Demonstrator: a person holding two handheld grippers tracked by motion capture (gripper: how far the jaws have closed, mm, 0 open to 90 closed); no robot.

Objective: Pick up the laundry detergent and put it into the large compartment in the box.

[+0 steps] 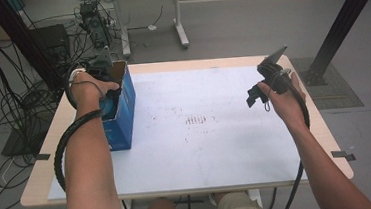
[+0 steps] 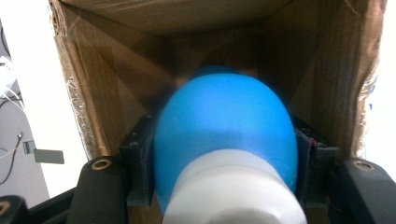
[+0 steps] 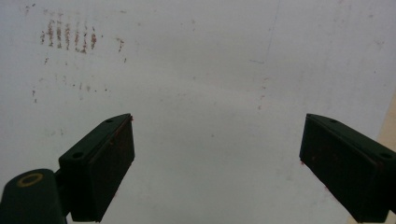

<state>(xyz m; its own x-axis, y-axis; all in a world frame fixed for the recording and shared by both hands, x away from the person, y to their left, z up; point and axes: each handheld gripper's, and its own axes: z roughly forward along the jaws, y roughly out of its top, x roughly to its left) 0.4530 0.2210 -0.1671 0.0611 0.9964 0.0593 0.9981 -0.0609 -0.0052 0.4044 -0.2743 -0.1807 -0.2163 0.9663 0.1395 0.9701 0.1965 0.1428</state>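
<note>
the blue and white object [image 2: 226,140] is clamped between the jaws of the left gripper [image 2: 226,163] and is held inside the mouth of the blue cardboard box [image 1: 123,109], which stands near the left edge of the white table [image 1: 217,147]. the step in hand is judged to be the lowering of this object into the box. it is best done with the gripper kept centred between the brown inner walls, so that the object is not snagged on the torn rim, and with the grip kept until the object is well down inside. in the left gripper view the object is seen straight ahead, its blue dome foremost and its white part nearest the camera. the right gripper [image 1: 258,95] is held with its jaws wide apart and nothing between them, well apart from the box.
</note>
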